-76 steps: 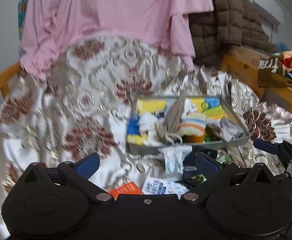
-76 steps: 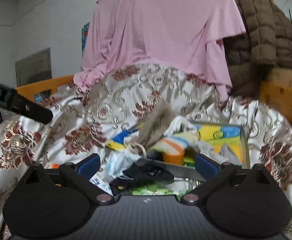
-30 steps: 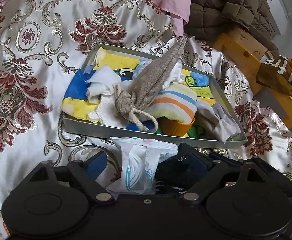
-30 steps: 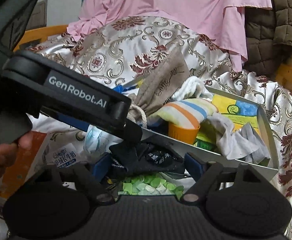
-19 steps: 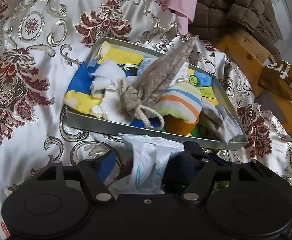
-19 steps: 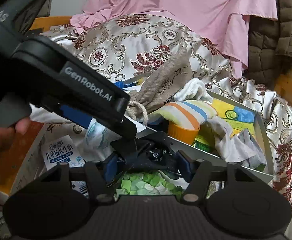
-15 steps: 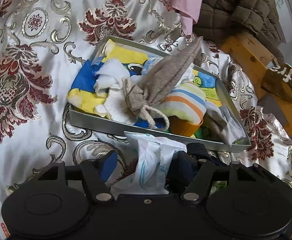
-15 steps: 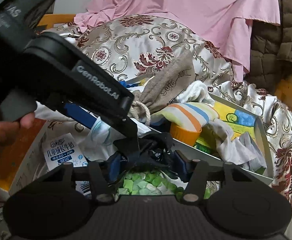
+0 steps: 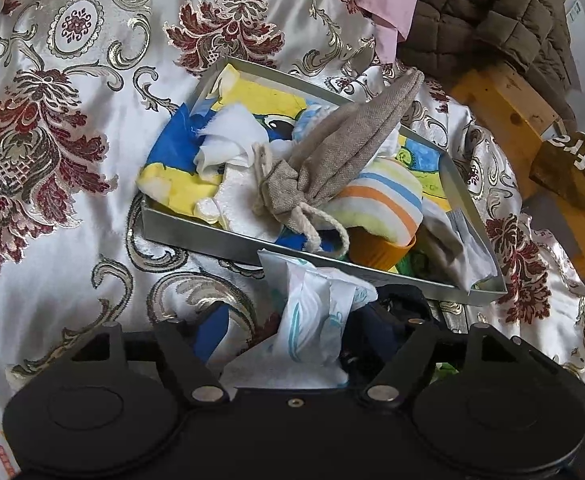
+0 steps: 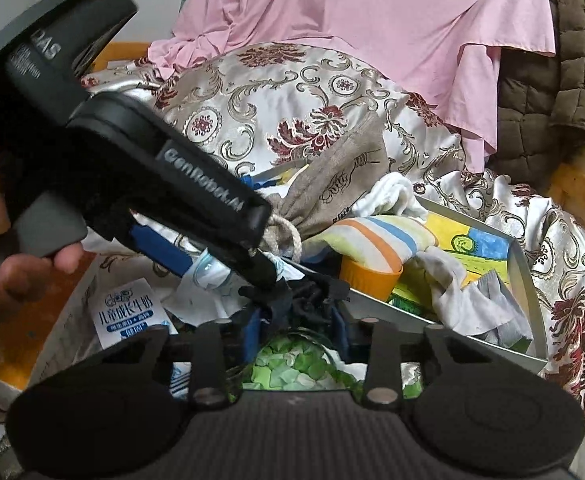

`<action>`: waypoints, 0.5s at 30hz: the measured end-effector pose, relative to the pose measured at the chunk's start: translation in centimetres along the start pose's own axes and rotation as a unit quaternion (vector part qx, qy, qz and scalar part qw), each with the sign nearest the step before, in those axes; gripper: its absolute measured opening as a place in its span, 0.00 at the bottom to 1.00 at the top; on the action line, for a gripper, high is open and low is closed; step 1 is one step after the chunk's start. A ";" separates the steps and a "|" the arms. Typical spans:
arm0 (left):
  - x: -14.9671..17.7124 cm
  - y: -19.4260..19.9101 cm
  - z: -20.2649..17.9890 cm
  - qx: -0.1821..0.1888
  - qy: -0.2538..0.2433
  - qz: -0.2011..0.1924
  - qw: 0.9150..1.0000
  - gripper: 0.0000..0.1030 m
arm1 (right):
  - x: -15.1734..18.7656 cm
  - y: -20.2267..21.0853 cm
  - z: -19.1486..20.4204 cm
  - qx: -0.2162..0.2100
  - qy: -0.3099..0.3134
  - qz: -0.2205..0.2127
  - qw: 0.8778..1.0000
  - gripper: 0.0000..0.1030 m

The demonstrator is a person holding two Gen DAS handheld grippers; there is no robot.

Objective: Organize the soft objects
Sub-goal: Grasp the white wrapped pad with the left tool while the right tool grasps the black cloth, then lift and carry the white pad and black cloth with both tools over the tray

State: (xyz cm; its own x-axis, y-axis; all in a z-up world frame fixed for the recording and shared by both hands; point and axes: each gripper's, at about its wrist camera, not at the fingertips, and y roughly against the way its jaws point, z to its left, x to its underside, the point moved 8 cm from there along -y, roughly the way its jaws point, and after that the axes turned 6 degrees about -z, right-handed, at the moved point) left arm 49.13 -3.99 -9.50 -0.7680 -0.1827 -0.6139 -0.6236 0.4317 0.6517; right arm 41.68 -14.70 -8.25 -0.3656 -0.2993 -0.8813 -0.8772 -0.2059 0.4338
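A grey metal tray (image 9: 196, 236) on the bedspread holds a beige drawstring pouch (image 9: 352, 148), a striped cloth (image 9: 388, 196), an orange cup (image 9: 380, 250) and white rags. Just in front of it, a white soft packet (image 9: 312, 320) stands between the fingers of my left gripper (image 9: 292, 328). Its jaws are opening, and a strip of bedspread shows beside the left pad. My right gripper (image 10: 296, 332) is closing, its blue pads pinching a bunched dark cloth (image 10: 300, 304). The left gripper (image 10: 226, 274) crosses the right wrist view, held by a hand (image 10: 12, 280).
Under the dark cloth lies a bag of green pieces (image 10: 296, 368), and a milk carton (image 10: 128, 316) lies to its left. A pink sheet (image 10: 372, 20) and a brown quilted coat (image 9: 492, 12) hang behind. A wooden bed rail (image 9: 512, 108) runs along the right.
The right jaws have drawn in from wide apart and gathered the dark cloth. The left fingers narrowed around the white packet, then spread a little. Both hands stayed about where they were.
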 end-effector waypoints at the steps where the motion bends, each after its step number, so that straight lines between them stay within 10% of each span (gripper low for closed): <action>1: 0.0 0.1 0.1 -0.001 -0.003 0.001 1.000 0.74 | 0.0 0.1 0.0 -0.001 0.000 -0.001 1.000 0.29; 15: 0.7 -0.7 0.0 0.004 -0.007 0.026 1.000 0.50 | -0.3 0.5 -0.3 -0.008 -0.013 -0.006 1.000 0.16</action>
State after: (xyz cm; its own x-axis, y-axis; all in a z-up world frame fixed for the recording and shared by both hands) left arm 49.03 -4.40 -10.40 -0.7969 -0.1469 -0.5860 -0.5819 0.4477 0.6790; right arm 41.42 -15.02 -7.75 -0.3628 -0.2715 -0.8914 -0.8768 -0.2244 0.4252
